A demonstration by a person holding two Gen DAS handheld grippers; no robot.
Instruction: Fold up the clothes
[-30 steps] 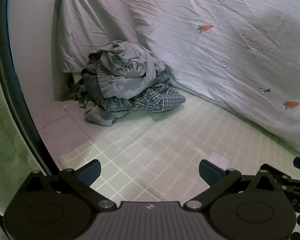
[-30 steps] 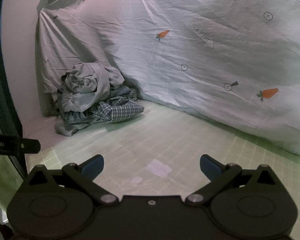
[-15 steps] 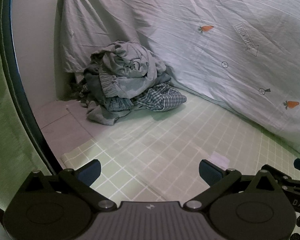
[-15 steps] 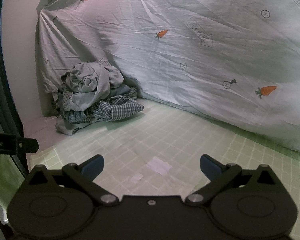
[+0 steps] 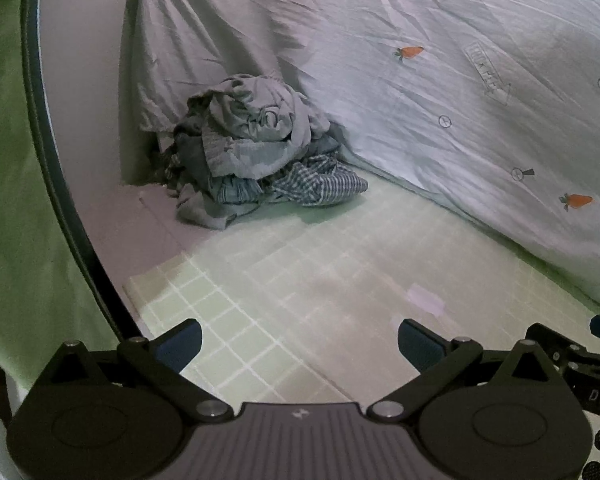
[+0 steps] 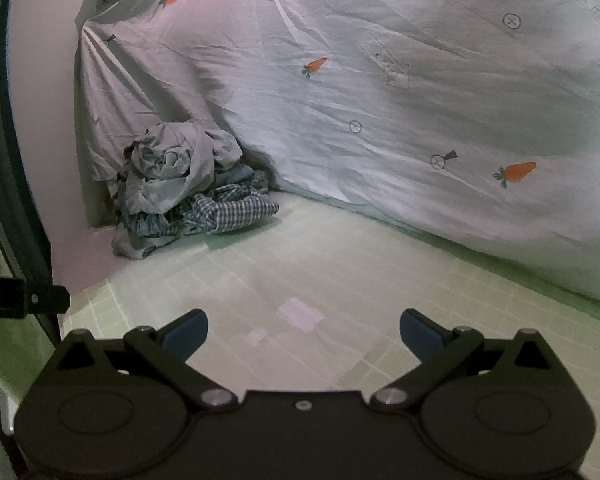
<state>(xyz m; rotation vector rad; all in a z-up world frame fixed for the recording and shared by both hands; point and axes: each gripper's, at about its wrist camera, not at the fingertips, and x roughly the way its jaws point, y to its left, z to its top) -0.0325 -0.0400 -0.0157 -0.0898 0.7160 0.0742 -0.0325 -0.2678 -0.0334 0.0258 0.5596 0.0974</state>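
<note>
two grippers: left gripper [image 5: 298, 344] and right gripper [image 6: 303, 332] both spread wide, nothing between the fingers, hovering over the checked mat [image 5: 320, 264].
change: over the last second both views have crept toward the far-left corner; the heap sits a little larger and more central in the left wrist view. jaws unchanged.
meaning: judged an approach; no garment picked, folding not begun.
clothes pile [image 5: 256, 152]: far left, on the mat's far edge, pressed against the carrot-print sheet [image 5: 460, 100] and near the wall.
look: crumpled mound; grey garment [image 6: 168, 172] bunched on top, blue-white checked garment [image 6: 236, 210] spilling right at the base, darker pieces beneath.
mat: pale patch [image 6: 300, 314] just ahead of the right gripper.
</note>
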